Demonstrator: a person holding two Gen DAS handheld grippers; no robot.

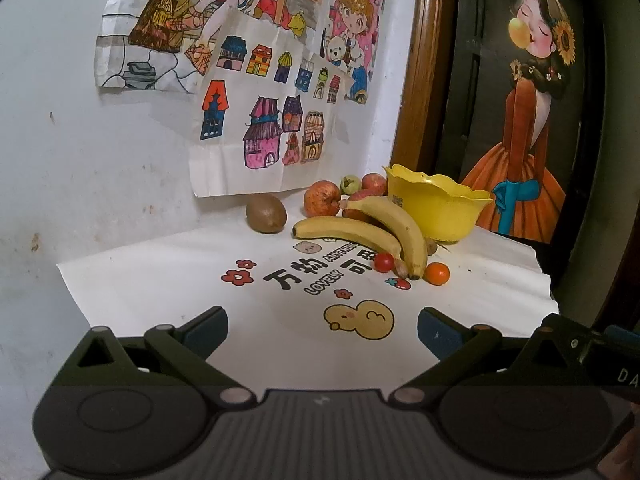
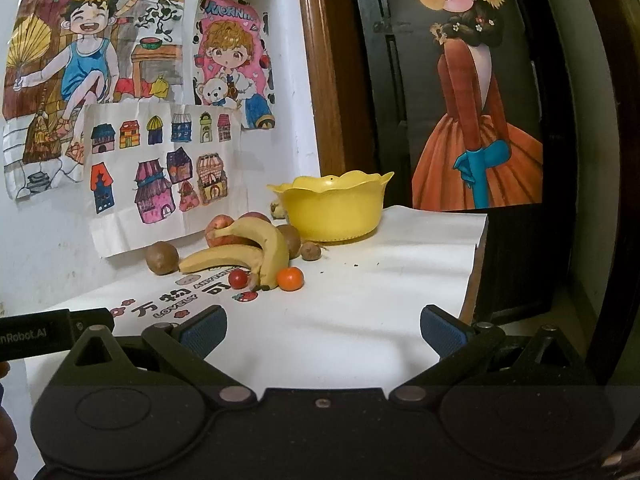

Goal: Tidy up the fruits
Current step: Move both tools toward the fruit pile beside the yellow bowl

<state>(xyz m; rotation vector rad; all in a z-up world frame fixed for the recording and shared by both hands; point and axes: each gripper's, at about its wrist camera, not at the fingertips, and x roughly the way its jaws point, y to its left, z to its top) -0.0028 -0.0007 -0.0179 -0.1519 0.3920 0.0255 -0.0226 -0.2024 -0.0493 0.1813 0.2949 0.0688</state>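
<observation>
Coloured drawings hang on the wall behind a paper-covered tabletop [image 2: 360, 292], where two bananas [image 2: 240, 254], apples and small fruits lie heaped just left of an empty yellow bowl [image 2: 334, 210]. Both the left claw [image 1: 322, 330] and the right claw [image 2: 322, 330] are spread wide, holding nothing, level and well short of the fruit. The bananas lie ahead, long axes running left to right, and the right claw looks nearer the bowl

Black left claw [image 1: 322, 330], right claw [image 2: 322, 330] (blue ribbed pads [image 2: 204, 332]), silver pivot screws.

Coloured drawings [image 1: 256, 80] on white wall, printed white tablecloth [image 2: 360, 320] below
</observation>
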